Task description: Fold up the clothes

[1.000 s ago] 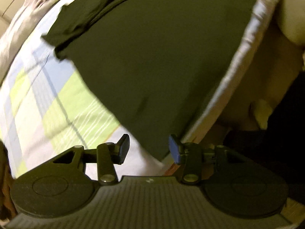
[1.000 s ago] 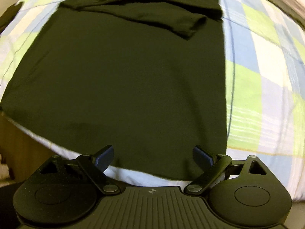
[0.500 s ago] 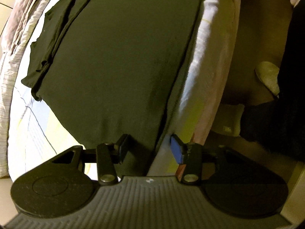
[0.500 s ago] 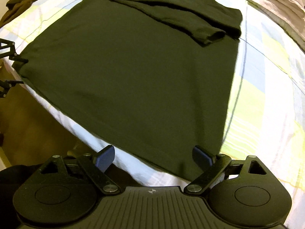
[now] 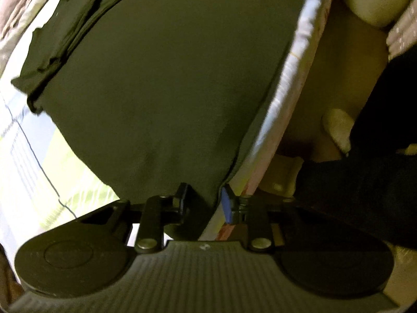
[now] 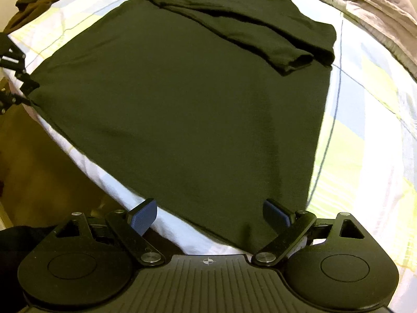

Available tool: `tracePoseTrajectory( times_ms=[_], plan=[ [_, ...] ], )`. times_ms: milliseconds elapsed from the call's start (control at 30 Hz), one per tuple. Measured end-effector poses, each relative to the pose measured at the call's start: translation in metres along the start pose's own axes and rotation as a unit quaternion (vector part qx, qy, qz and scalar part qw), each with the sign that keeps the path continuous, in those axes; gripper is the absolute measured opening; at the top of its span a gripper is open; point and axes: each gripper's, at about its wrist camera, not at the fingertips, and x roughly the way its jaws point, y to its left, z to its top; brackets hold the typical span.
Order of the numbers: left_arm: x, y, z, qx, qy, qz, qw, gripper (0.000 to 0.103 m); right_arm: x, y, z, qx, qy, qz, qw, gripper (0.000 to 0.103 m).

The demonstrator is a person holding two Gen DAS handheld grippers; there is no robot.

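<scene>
A dark green long-sleeved shirt (image 6: 182,99) lies flat on the bed, its sleeves folded across the chest at the far end. My left gripper (image 5: 204,200) stands at the shirt's hem corner (image 5: 200,182) by the bed's edge. Its jaws are closing with that corner between them, and a strip of sheet still shows beside the right pad. In the right wrist view the left gripper (image 6: 18,83) appears at the far left, at that same corner. My right gripper (image 6: 210,212) is open over the other hem corner, with nothing gripped.
The checked blue, green and white sheet (image 6: 365,135) covers the bed. A brown garment (image 6: 39,2) lies at its far left corner and a grey blanket (image 6: 385,2) along the far right. Beyond the bed's edge are tan floor (image 5: 338,60), a person's dark trouser leg (image 5: 365,187) and a pale slipper (image 5: 336,127).
The left gripper has sunk onto the shirt's hem corner and its jaws have narrowed around it. The right gripper swung across the hem a second ago and has since stayed open and nearly still.
</scene>
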Motion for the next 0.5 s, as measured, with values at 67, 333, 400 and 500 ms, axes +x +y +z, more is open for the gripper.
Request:
tracePoseTrajectory(
  times_ms=[67, 333, 400, 500],
  plan=[
    [-0.003, 0.007, 0.002, -0.028, -0.005, -0.005, 0.9996, 0.015, 0.000, 0.004, 0.000, 0.002, -0.001, 0.002, 1.000, 0.092],
    [-0.001, -0.010, 0.008, 0.030, -0.011, 0.023, 0.9992, 0.005, 0.004, 0.018, -0.006, -0.022, -0.003, -0.001, 1.000, 0.092],
    [-0.001, -0.015, 0.007, 0.039, -0.014, 0.032, 0.9987, 0.002, 0.007, 0.024, -0.010, -0.049, -0.005, -0.006, 0.999, 0.092],
    [-0.013, -0.004, 0.006, -0.017, -0.035, 0.039, 0.9985, 0.002, 0.013, 0.037, -0.016, -0.103, -0.014, -0.018, 0.994, 0.092]
  ],
)
